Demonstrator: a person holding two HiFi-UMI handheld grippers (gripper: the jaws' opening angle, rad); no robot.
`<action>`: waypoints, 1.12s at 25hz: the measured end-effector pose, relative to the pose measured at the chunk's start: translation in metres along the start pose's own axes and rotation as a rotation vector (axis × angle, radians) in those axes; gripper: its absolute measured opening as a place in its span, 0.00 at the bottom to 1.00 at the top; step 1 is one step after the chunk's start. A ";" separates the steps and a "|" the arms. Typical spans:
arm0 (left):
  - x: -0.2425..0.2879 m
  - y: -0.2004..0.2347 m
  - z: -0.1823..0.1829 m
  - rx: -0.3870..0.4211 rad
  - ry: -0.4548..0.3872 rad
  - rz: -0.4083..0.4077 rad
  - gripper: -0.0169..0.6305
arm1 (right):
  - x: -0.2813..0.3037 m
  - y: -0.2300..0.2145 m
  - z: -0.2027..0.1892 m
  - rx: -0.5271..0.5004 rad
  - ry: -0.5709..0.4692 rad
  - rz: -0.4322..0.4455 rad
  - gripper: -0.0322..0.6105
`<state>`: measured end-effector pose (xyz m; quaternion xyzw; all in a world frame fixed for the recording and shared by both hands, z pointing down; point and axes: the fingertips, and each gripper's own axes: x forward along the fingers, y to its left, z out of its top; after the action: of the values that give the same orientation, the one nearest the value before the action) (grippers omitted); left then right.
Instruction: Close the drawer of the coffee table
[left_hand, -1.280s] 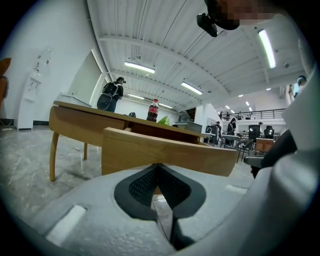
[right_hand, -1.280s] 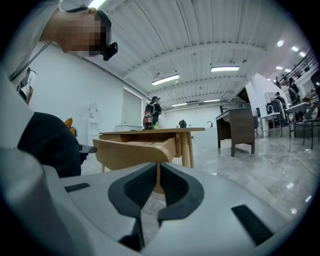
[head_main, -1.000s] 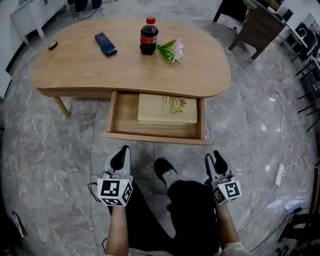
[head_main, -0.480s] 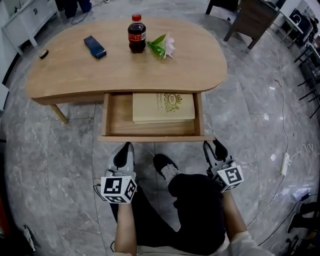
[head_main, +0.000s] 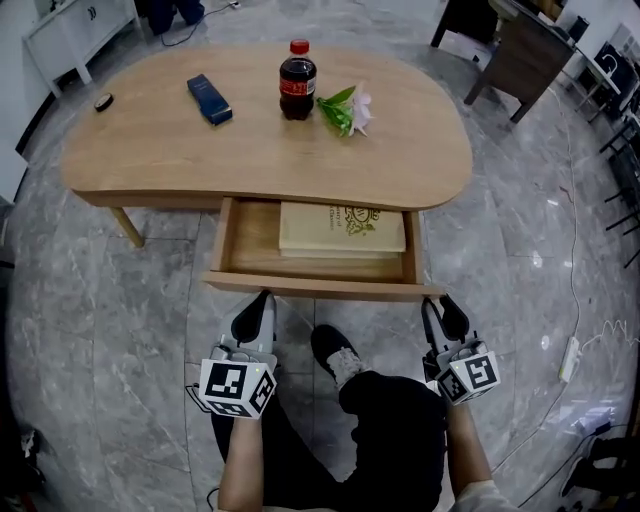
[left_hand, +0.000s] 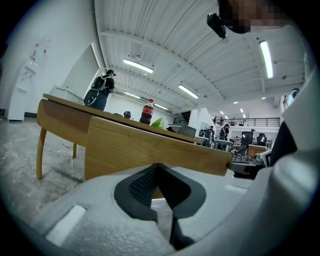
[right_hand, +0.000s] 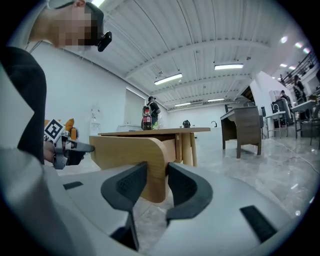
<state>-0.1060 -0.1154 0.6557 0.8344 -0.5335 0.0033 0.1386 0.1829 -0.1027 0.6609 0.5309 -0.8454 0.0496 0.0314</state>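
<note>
The light wood coffee table (head_main: 200, 150) has its drawer (head_main: 320, 287) pulled out, with a tan book (head_main: 342, 228) lying inside. My left gripper (head_main: 262, 300) is shut and empty, its tips right at the left part of the drawer front (left_hand: 150, 145); I cannot tell whether they touch it. In its own view the left gripper (left_hand: 157, 167) has its pads meeting. My right gripper (head_main: 440, 303) is at the drawer front's right end. Its jaws are closing, and the right gripper (right_hand: 157, 169) keeps a gap in which the rounded end of the drawer front (right_hand: 130, 150) shows, unpressed.
On the tabletop stand a cola bottle (head_main: 297, 80), a blue box (head_main: 209, 99), a flower sprig (head_main: 345, 108) and a small dark object (head_main: 103, 101). The person's shoe (head_main: 335, 352) is between the grippers. A dark desk (head_main: 510, 50) stands back right, a power strip (head_main: 571, 357) lies right.
Both grippers have moved forward, up to the drawer front. The drawer stays pulled out about as far as before.
</note>
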 end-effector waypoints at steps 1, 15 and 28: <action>0.002 0.002 0.001 -0.010 0.000 -0.002 0.04 | 0.002 0.000 0.000 0.005 -0.004 0.001 0.27; 0.037 0.018 0.012 -0.024 0.011 0.006 0.04 | 0.040 -0.019 0.006 0.039 0.007 -0.068 0.27; 0.084 0.034 0.024 0.001 0.011 -0.025 0.04 | 0.081 -0.044 0.013 0.020 0.066 -0.064 0.27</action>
<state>-0.1032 -0.2093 0.6535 0.8410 -0.5223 0.0064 0.1411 0.1877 -0.1957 0.6585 0.5559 -0.8261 0.0747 0.0554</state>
